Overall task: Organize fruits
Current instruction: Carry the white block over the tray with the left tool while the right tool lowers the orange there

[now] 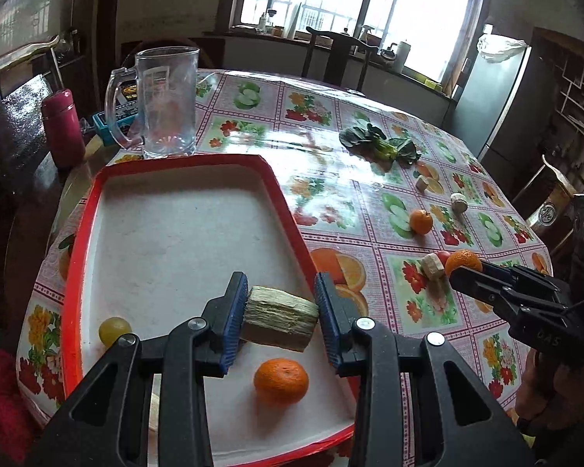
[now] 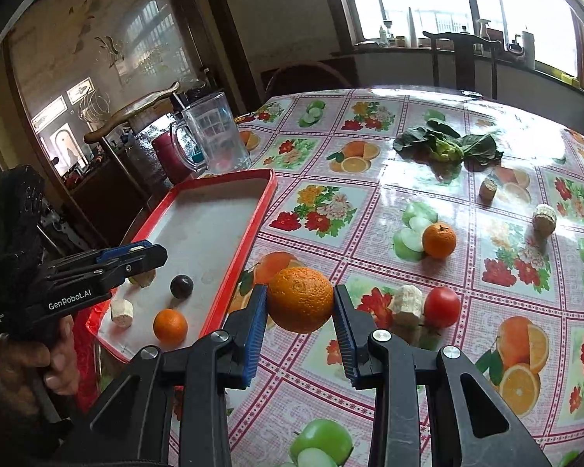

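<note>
My left gripper (image 1: 281, 292) is shut on a pale, fibrous greenish chunk (image 1: 280, 317), held above the near part of the red-rimmed white tray (image 1: 183, 159). Under it in the tray lie an orange (image 1: 280, 380) and a small yellow-green round fruit (image 1: 115, 330). My right gripper (image 2: 300, 292) is shut on a large orange (image 2: 299, 299), held above the tablecloth just right of the tray (image 2: 270, 190). On the cloth lie a small orange (image 2: 439, 240), a red tomato (image 2: 442, 306) and a pale chunk (image 2: 408, 303).
A glass mug (image 1: 167, 101) and a maroon flask (image 1: 62, 128) stand beyond the tray. Leafy greens (image 2: 447, 144) and two small tan stubs (image 2: 488, 188) (image 2: 544, 222) lie further out on the cloth. Chairs ring the table, and the near table edge is close to the tray.
</note>
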`<action>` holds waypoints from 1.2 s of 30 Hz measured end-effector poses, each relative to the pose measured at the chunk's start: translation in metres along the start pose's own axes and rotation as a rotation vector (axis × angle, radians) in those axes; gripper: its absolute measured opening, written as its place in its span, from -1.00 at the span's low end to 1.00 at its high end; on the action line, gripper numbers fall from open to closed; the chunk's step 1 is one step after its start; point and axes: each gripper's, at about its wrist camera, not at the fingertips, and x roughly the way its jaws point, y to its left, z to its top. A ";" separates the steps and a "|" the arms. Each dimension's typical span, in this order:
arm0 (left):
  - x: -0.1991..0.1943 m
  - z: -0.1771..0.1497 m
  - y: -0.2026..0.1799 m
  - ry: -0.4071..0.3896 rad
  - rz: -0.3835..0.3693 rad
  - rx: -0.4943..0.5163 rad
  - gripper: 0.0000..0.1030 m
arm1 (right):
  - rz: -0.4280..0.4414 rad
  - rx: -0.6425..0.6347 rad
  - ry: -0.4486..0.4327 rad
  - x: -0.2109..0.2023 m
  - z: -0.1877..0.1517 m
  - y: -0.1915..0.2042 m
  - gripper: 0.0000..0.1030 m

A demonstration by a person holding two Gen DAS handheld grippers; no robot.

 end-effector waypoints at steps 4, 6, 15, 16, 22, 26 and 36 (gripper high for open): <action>-0.002 0.002 0.015 -0.005 0.016 -0.022 -0.35 | 0.014 -0.021 -0.001 0.007 0.008 0.011 -0.35; -0.004 0.003 0.021 -0.010 0.026 -0.030 -0.35 | 0.021 -0.032 -0.003 0.010 0.012 0.017 -0.35; -0.013 0.008 0.046 -0.025 0.069 -0.057 -0.35 | 0.069 -0.072 -0.001 0.027 0.026 0.047 -0.35; -0.014 0.009 0.049 -0.026 0.071 -0.060 -0.35 | 0.074 -0.075 0.001 0.029 0.027 0.050 -0.35; -0.016 0.010 0.066 -0.029 0.094 -0.085 -0.35 | 0.102 -0.107 0.017 0.044 0.031 0.070 -0.35; -0.014 0.013 0.079 -0.024 0.111 -0.104 -0.35 | 0.118 -0.123 0.028 0.055 0.035 0.083 -0.35; 0.011 0.018 0.104 0.026 0.138 -0.144 -0.35 | 0.131 -0.163 0.105 0.101 0.039 0.105 -0.35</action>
